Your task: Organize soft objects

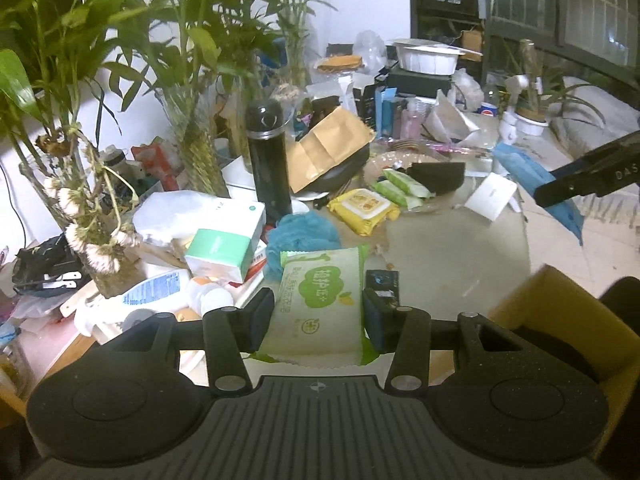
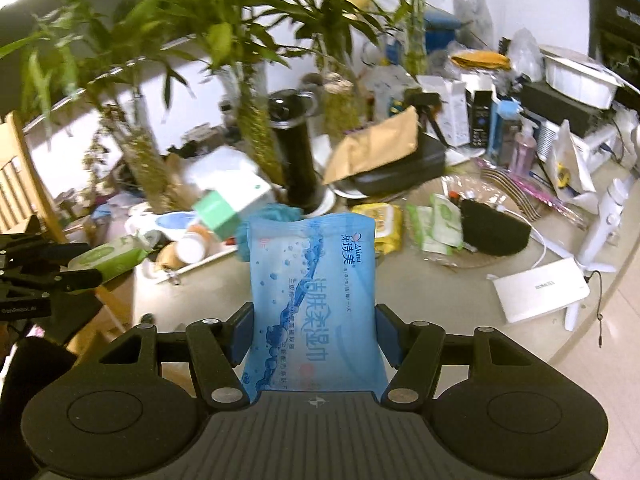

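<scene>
Green wipes [image 1: 320, 300] sit squeezed in the left gripper [image 1: 319, 316]. Blue wipes [image 2: 314, 296] sit squeezed in the right gripper [image 2: 314, 336], both above the messy table [image 1: 452, 256], likely to sort together.

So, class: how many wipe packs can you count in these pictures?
5, though clutter may hide more: green pack in the left jaws, blue pack in the right jaws, yellow pack and two small green packs on the table.

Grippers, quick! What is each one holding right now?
Left gripper: jaws shut on the green wet wipes pack.
Right gripper: jaws shut on the blue wet wipes pack.
</scene>
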Available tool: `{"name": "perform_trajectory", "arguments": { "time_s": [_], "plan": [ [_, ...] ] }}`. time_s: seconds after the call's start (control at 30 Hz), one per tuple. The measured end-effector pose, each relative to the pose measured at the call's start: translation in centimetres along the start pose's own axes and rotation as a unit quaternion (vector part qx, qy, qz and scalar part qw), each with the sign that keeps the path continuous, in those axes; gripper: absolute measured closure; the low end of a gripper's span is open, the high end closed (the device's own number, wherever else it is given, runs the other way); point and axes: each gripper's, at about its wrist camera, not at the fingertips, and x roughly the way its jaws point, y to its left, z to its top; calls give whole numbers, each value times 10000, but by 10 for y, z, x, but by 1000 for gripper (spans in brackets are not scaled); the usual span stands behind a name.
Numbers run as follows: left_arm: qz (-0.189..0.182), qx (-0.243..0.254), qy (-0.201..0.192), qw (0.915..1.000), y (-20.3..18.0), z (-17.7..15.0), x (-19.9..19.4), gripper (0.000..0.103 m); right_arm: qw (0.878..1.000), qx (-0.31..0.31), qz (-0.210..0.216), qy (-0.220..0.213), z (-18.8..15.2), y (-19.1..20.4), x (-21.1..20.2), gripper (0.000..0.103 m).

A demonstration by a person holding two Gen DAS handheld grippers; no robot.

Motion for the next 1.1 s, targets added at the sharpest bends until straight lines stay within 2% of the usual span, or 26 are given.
{"name": "perform_trajectory", "arguments": {
  "time_s": [0.3, 0.53, 0.6, 0.67, 0.8, 1.1],
  "plan": [
    [-143, 63, -28, 9999, -30, -14, -43, 56, 9997, -41, 231, -111, -16, 22, -32, 38],
    [-508, -260, 284, 9980, -48, -32, -49, 55, 9991, -132, 393, -122, -28, 36, -48, 38],
    [-681, -321, 274, 9968, -50, -38, -51, 50, 9990, -132, 419, -122, -32, 39, -51, 38],
    [-769, -404, 164, 9961, -50, -41, -58, 35, 9988, -142, 450, -114, -37, 41, -55, 38],
    [-591, -516, -161, 9968, -48, -43, -77, 33, 9985, -151, 512, -71, -47, 44, -62, 37],
    [-282, -734, -197, 9967, -37, -49, -93, 33, 9975, -125, 699, -9, -60, 54, -67, 37]
  ]
}}
